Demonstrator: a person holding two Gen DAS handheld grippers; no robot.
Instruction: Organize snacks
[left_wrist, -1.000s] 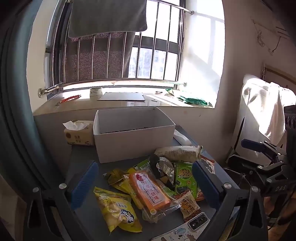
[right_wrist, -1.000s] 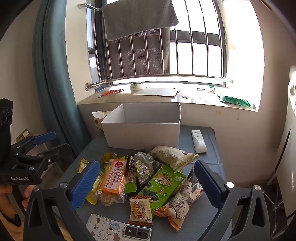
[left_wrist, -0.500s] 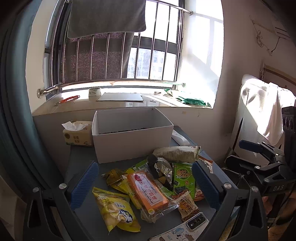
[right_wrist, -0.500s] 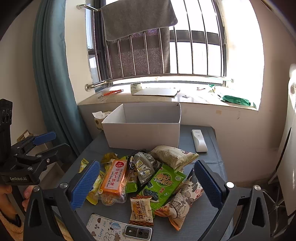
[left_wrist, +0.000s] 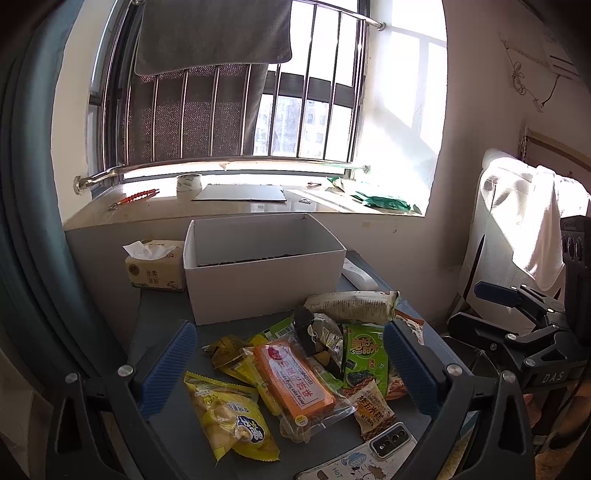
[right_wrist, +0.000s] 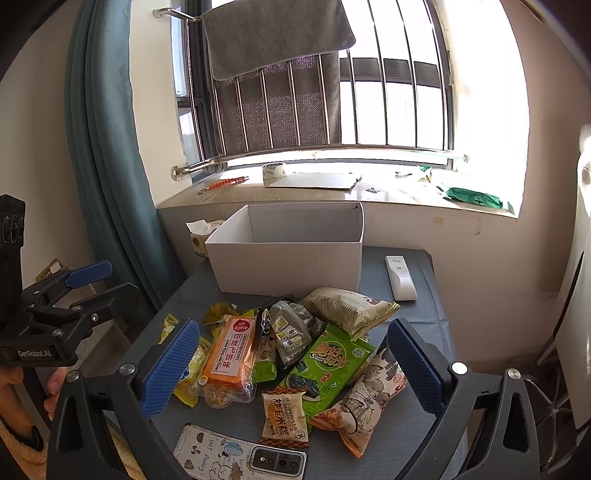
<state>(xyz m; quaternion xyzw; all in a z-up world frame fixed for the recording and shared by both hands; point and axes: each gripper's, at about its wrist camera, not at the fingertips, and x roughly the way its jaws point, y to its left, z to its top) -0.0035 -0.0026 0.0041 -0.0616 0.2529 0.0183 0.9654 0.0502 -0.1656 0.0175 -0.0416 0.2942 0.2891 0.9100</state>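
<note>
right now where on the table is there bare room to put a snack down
Bare grey table shows right of the snack pile, below the white remote, and a strip left of the white box by the tissue pack. The middle is crowded; the phone fills the near edge.

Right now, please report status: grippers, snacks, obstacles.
Left gripper open, right gripper open, both empty. Snacks piled before box. Phone lies among them.
</note>
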